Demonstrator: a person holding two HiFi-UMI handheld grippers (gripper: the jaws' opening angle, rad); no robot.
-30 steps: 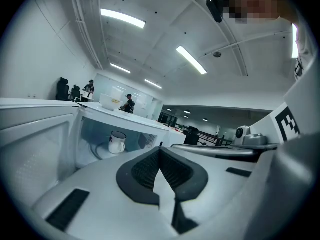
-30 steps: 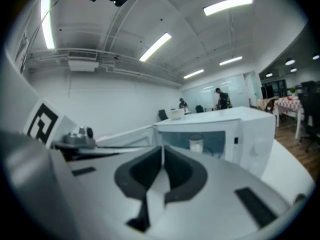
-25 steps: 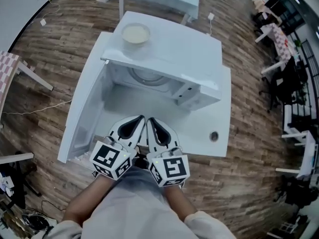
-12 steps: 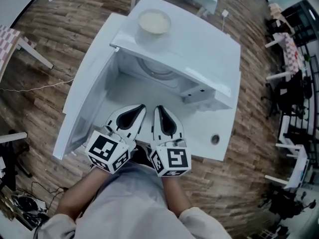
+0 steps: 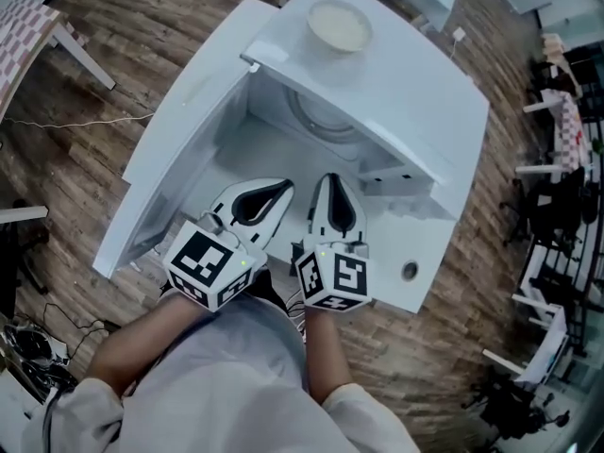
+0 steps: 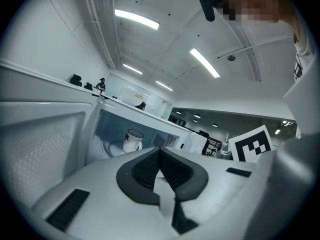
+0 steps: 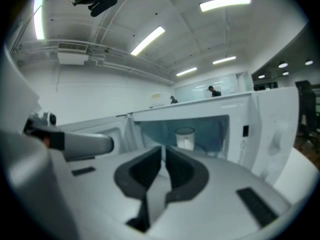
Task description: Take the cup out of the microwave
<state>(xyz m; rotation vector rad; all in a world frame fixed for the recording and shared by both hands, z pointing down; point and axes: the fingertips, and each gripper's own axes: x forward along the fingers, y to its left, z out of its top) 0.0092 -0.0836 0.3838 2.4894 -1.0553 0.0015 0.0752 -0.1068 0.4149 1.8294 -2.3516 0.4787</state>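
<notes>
While the cup (image 6: 132,140) stands inside the open microwave (image 5: 415,92), my left tool (image 5: 281,189) and right tool (image 5: 332,182) hang before it, jaws together, holding nothing.

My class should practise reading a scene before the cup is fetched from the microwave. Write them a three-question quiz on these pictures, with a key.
1. True or false: the microwave door stands open.
2. Where is the cup? A. inside the microwave B. on top of it C. on the floor
3. Fill in: the jaws of the left gripper and the right gripper are ____.
Key: 1 true. 2 A. 3 shut, with nothing between them.
</notes>
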